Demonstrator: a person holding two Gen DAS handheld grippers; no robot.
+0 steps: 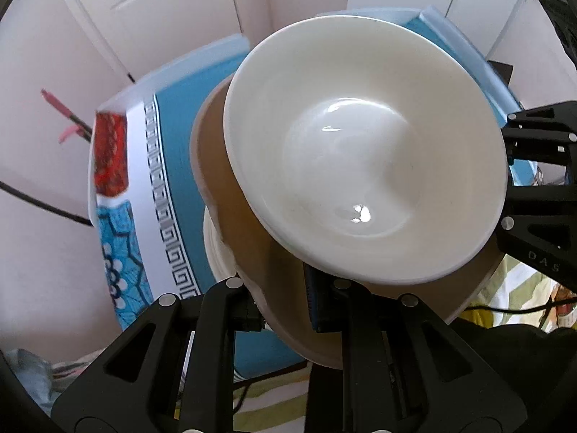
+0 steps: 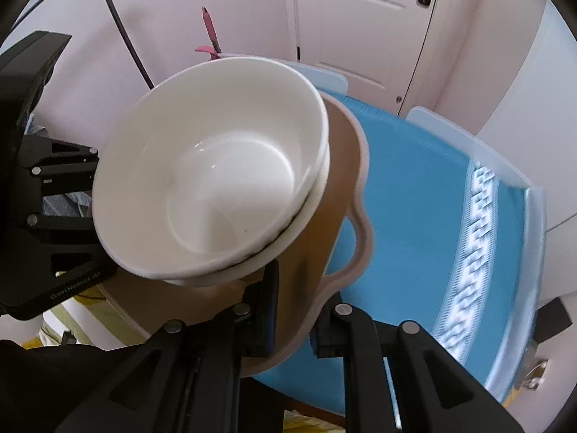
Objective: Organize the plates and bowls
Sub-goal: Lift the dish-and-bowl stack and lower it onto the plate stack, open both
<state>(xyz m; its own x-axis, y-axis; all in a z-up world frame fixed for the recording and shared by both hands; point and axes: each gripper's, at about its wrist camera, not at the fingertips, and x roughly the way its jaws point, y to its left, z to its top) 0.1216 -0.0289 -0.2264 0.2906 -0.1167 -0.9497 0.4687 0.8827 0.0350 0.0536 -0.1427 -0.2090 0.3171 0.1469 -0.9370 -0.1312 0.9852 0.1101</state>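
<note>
A white bowl (image 1: 360, 151) (image 2: 212, 169) sits nested on another white dish (image 2: 310, 209), inside a tan tray (image 1: 249, 216) (image 2: 324, 223) with a pale wavy rim and a loop handle. The tray hangs tilted above a blue table. My left gripper (image 1: 285, 306) is shut on the tray's near rim, and in the right wrist view it (image 2: 83, 195) shows at the left side of the bowl. My right gripper (image 2: 294, 321) is shut on the opposite rim by the handle, and in the left wrist view it (image 1: 512, 180) shows at the right edge.
Below lies a table with a blue cloth (image 1: 180, 137) (image 2: 414, 198) bordered by a white key pattern. A white door (image 2: 360, 18) and pale walls stand behind. A black cable (image 2: 122, 32) and a pink object (image 1: 61, 108) are beside the table. Striped fabric (image 1: 519, 281) is underneath.
</note>
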